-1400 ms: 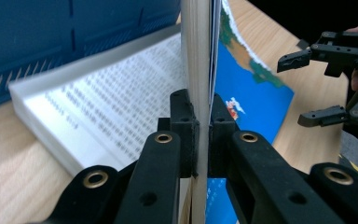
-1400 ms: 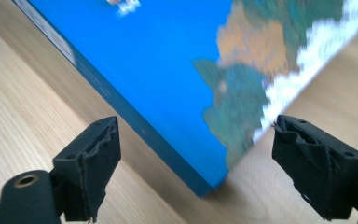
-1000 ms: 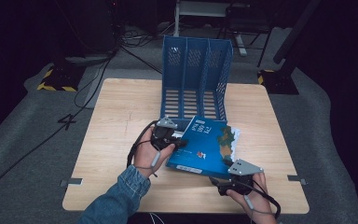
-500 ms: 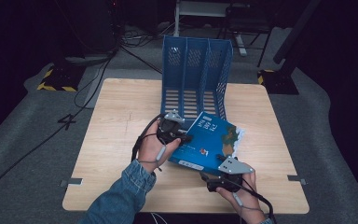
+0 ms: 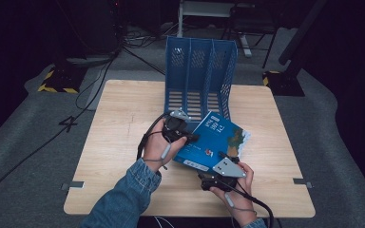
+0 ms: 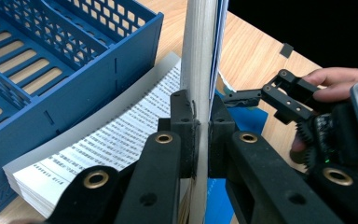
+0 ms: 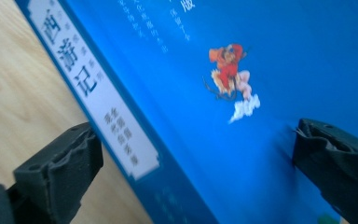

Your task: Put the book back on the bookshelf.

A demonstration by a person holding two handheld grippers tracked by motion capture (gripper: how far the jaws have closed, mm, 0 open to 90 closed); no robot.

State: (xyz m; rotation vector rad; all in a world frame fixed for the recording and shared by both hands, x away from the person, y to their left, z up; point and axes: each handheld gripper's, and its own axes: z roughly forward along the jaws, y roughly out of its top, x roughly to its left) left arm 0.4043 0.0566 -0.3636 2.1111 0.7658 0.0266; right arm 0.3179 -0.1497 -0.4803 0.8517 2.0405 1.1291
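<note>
Blue book (image 5: 216, 140) sits mid-table, at 6 o'clock from the file rack (image 5: 199, 76). Left gripper (image 5: 190, 137) pinches its pages; right gripper (image 5: 225, 159) has just been spreading, jaws now wide astride the cover, ready to re-grip.

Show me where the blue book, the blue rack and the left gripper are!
Book (image 5: 215, 137): high view, middle of its blue cover.
Rack (image 5: 197, 59): high view, on its back wall.
Left gripper (image 5: 193, 138): high view, jaw tips shut on the book's edge.
</note>
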